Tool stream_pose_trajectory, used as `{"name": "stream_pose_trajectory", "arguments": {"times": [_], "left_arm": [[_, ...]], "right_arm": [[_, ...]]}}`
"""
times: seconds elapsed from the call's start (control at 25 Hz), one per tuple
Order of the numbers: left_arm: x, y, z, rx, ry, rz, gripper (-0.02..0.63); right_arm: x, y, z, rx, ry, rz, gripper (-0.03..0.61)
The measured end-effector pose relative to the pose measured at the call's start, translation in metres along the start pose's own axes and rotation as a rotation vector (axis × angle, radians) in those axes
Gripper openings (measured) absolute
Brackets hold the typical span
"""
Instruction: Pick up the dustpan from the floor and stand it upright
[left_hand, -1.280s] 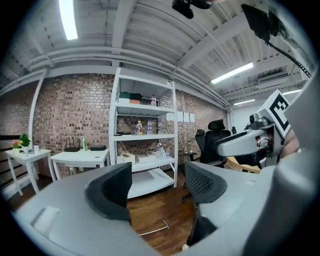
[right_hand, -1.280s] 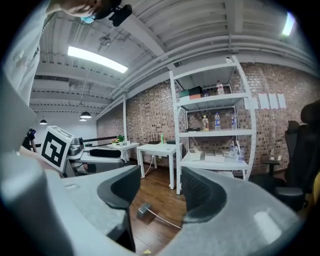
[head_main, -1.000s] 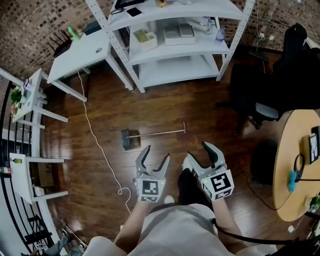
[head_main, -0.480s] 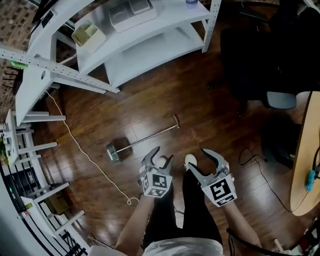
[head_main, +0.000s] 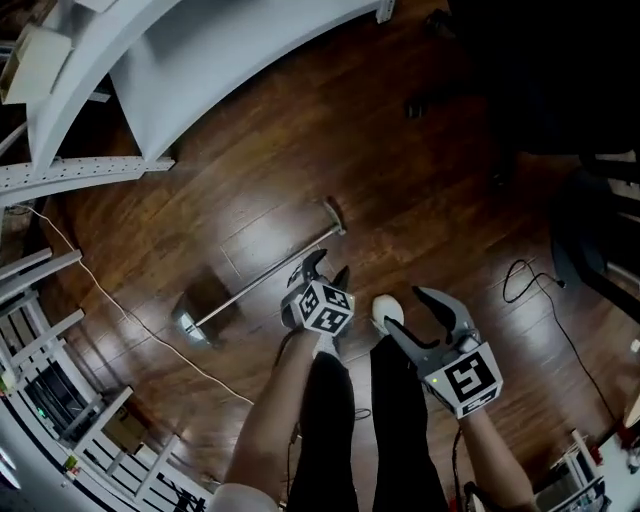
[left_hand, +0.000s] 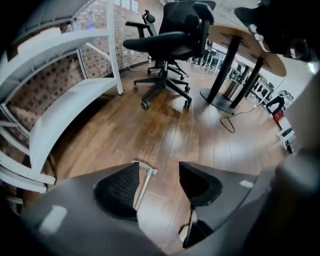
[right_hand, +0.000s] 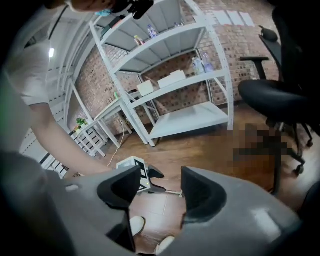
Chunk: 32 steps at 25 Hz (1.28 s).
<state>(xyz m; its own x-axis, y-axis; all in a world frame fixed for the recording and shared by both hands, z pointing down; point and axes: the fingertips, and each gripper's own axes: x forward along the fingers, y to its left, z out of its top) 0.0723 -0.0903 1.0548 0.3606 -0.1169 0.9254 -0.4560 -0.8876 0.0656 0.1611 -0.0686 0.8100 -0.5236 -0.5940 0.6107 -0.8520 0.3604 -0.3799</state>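
Note:
The dustpan lies flat on the wooden floor, its grey pan (head_main: 192, 322) at the left. Its long metal handle (head_main: 260, 285) runs up and right to the grip end (head_main: 333, 213). My left gripper (head_main: 328, 266) points steeply down over the upper part of the handle. Its jaws are closing, and the handle (left_hand: 141, 186) shows in the gap close to the left pad (left_hand: 120, 187); the pads do not press on it. My right gripper (head_main: 403, 310) hangs to the right, above the person's shoes, jaws apart with nothing between them (right_hand: 160, 185). The right gripper view shows the left gripper (right_hand: 135, 167).
A white shelving unit (head_main: 200, 70) fills the upper left. A white cable (head_main: 120, 310) snakes over the floor left of the pan. A black cable (head_main: 530, 280) and a dark office chair (left_hand: 165, 45) are on the right, beside a round table (left_hand: 250, 45).
The head view has sunk much closer to the floor. Both grippers have come down, and the left one has tipped downward and reached the handle with its jaws narrower than before.

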Motion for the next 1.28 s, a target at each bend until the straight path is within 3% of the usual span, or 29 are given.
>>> {"name": "stream_pose_trajectory", "arguments": {"times": [0.24,0.52,0.64,0.68,0.8,0.96,1.28], "left_arm": [[0.135,0.019,-0.042,-0.048,0.058,-0.015,0.27],[0.226,0.042,-0.058,-0.087,0.077,0.013,0.256],[0.242,0.051,-0.057,-0.2,0.087,0.042,0.238],[0.245,0.055,-0.055,-0.244,0.084,0.058,0.179],[0.247,0.062,-0.048,-0.339,0.077,0.069,0.115],[0.221,0.054,-0.04,-0.409,0.044,0.04,0.091],[0.067,0.035,0.006,-0.482,-0.101,-0.018,0.081]], "right_arm": [[0.064,-0.042,-0.053,0.049,-0.057,-0.01,0.239],[0.094,-0.054,-0.08,0.11,-0.109,-0.009,0.239],[0.094,-0.071,-0.09,0.114,-0.085,-0.052,0.239],[0.093,-0.077,-0.09,0.114,-0.078,-0.067,0.239],[0.088,-0.09,-0.084,0.114,-0.087,-0.099,0.239],[0.079,-0.08,-0.075,0.118,-0.082,-0.1,0.239],[0.042,-0.023,0.019,0.069,-0.134,-0.082,0.222]]}}
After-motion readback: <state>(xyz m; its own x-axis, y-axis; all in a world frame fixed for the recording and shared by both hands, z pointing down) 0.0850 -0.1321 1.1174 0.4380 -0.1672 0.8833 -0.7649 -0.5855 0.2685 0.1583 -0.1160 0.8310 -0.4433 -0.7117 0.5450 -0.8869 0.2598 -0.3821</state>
